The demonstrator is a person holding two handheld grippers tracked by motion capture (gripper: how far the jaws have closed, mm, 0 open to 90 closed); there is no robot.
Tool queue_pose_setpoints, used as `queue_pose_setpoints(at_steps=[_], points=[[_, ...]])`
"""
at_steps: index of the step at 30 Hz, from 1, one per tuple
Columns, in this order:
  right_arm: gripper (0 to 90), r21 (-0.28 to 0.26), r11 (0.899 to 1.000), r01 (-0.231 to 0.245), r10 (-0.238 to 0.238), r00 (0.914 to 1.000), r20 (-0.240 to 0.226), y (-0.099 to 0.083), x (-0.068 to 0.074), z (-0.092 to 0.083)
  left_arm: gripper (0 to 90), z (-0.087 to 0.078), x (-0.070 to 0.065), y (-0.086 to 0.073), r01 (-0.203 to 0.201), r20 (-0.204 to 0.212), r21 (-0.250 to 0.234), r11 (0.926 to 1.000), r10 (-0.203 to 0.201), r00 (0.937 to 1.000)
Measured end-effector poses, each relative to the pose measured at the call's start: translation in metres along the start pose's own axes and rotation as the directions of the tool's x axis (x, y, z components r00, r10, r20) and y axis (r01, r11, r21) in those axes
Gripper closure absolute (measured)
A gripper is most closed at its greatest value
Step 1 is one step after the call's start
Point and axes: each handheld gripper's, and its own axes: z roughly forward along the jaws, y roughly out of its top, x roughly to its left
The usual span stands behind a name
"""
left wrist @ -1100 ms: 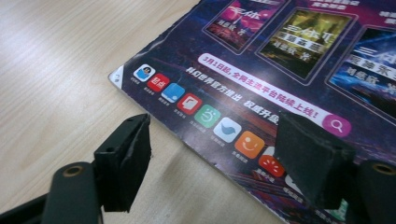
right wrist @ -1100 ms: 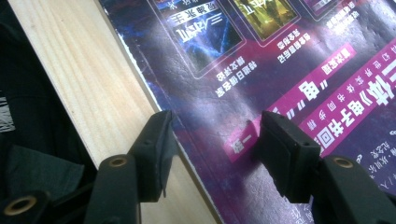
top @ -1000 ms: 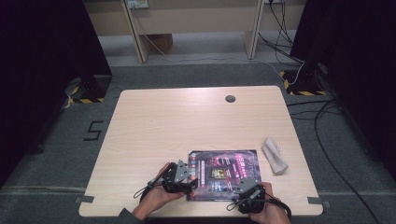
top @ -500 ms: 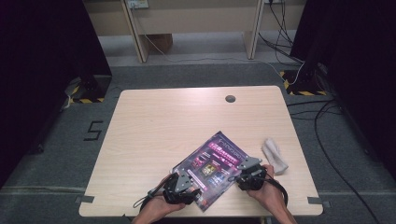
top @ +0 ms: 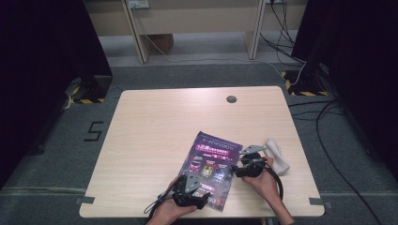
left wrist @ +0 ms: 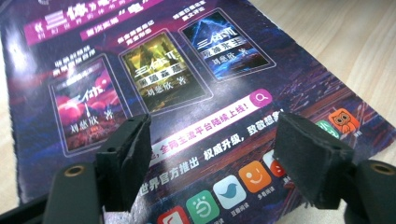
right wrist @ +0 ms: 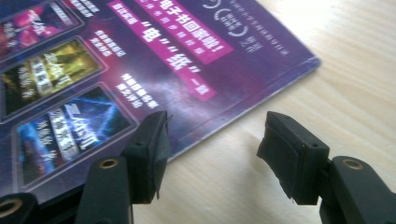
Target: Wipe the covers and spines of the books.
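- High view: purple booklet (top: 212, 171) lies flat on tabletop (top: 155, 136), tilted, near the front edge.
- Left gripper (left wrist: 212, 154) over its lower end; jaws have just been opening, wide, pads off the cover.
- Right gripper (right wrist: 212, 140) straddles the booklet's side edge, jaws also opening, nothing gripped.
- Risk: thin flat edge, so pads may slide over it, or shove it toward white cloth (top: 278, 154).

the purple flyer (left wrist: 187, 93) has chinese words, with "三体" at its upper left. the floor has a black "5" (top: 94, 131), left of the table.
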Motion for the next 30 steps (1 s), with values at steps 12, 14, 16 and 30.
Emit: queue_pose_setpoints(at_steps=[12, 14, 16, 30], points=[[38.5, -0.015, 1.0, -0.023, 0.023, 0.9983, -0.054, -0.005, 0.015, 0.0, 23.9, -0.027, 0.067, -0.013, 0.155, -0.096, 0.0, 0.9879, -0.154, 0.9833], [37.7, -0.014, 1.0, -0.021, 0.02, 0.9985, -0.052, -0.005, 0.015, 0.003, 27.1, -0.027, 0.073, -0.017, 0.171, -0.088, 0.013, 0.9852, -0.169, 0.9817], [36.9, -0.012, 1.0, -0.019, 0.019, 0.9983, -0.056, -0.005, 0.017, 0.006, 30.5, -0.026, 0.074, -0.018, 0.155, -0.077, 0.032, 0.9873, -0.153, 0.9853], [36.1, -0.025, 0.999, -0.029, 0.028, 0.9984, -0.049, -0.001, 0.011, 0.011, 44.5, -0.025, 0.045, -0.018, 0.115, -0.021, 0.048, 0.9922, -0.114, 0.9933]])
